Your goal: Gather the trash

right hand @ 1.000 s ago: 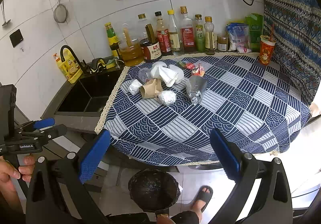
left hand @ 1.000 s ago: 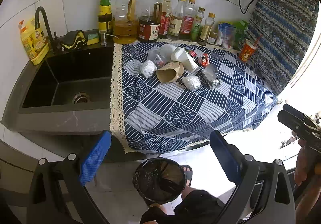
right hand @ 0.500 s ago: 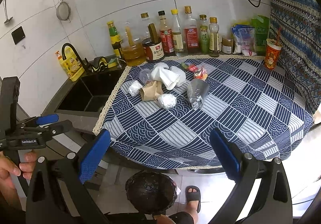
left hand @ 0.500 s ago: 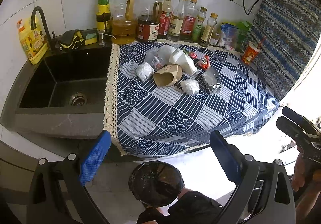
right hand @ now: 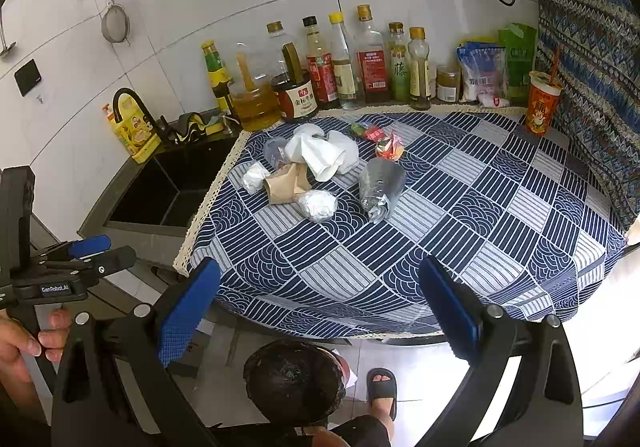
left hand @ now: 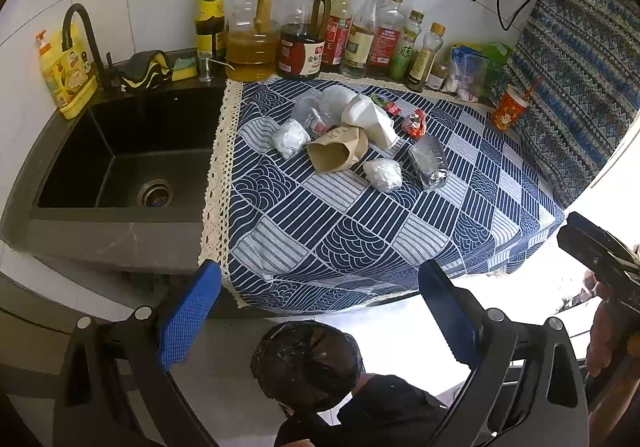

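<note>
Trash [right hand: 320, 171] lies clustered on the far-left part of a blue-and-white patterned tablecloth [right hand: 460, 239] covering a kitchen counter. The cluster comprises a brown paper cup [right hand: 285, 187] on its side, white paper cups [right hand: 320, 157] lying just behind it, two crumpled foil-like balls [right hand: 319, 205] [right hand: 253, 177], a crushed clear plastic cup [right hand: 380, 187] to the right, and small red wrappers [right hand: 389, 145] behind that cup. In the left wrist view the same brown paper cup [left hand: 334, 154] sits at the centre of the pile, with one crumpled ball [left hand: 383, 174] just in front of it and another [left hand: 291, 138] to its left. Left gripper [left hand: 316, 307]: fingers spread wide, nothing between the blue pads, held off the counter's front edge above the floor. Right gripper [right hand: 316, 303]: likewise spread apart and empty, also short of the counter edge. Both grippers are well apart from the trash. A bin lined with a black bag [right hand: 294, 373] stands on the floor below the counter edge, beside a sandalled foot [right hand: 382, 383]. A dark sink [left hand: 120, 155] with a black tap adjoins the cloth on the left; a row of sauce and oil bottles [right hand: 340, 67] stands along the tiled wall, and a red-orange drink cup [right hand: 543, 103] stands at the far right corner.
</note>
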